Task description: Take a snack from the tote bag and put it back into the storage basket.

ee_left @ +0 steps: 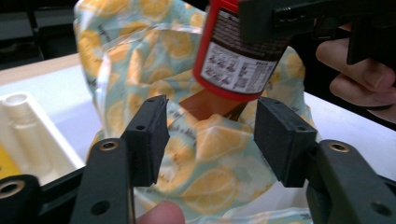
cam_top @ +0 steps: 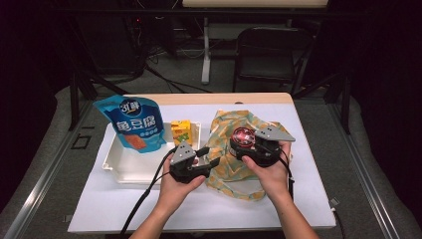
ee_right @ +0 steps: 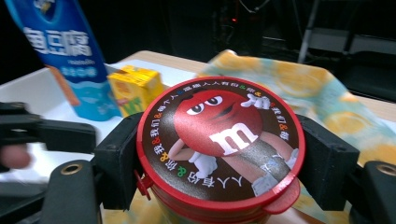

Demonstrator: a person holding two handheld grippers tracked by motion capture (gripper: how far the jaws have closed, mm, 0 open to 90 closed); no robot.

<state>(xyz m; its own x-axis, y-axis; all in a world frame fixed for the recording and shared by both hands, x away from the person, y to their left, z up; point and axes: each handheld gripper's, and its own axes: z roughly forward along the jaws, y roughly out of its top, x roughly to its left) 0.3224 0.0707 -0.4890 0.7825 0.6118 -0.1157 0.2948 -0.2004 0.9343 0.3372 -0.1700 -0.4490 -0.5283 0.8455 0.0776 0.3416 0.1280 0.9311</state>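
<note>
Right gripper point(ee_right: 219, 154) clamps the red candy tub point(ee_right: 220, 144) by its sides, held over the lemon-print bag point(cam_top: 234, 149). Left gripper point(ee_left: 210, 140) half open, jaws either side of bag cloth, not pinching.

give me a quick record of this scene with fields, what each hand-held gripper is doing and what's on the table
work in hand: lifting a red candy tub out of a lemon-print bag
right hand-held gripper: shut on the tub's sides, lid toward its camera
left hand-held gripper: open at the bag's edge, pads apart, cloth between them but not pinched
tub bottom: still inside the bag's mouth
white tray: left of the bag
in the tray: blue snack pouch standing, yellow drink carton beside it
table: white top
</note>
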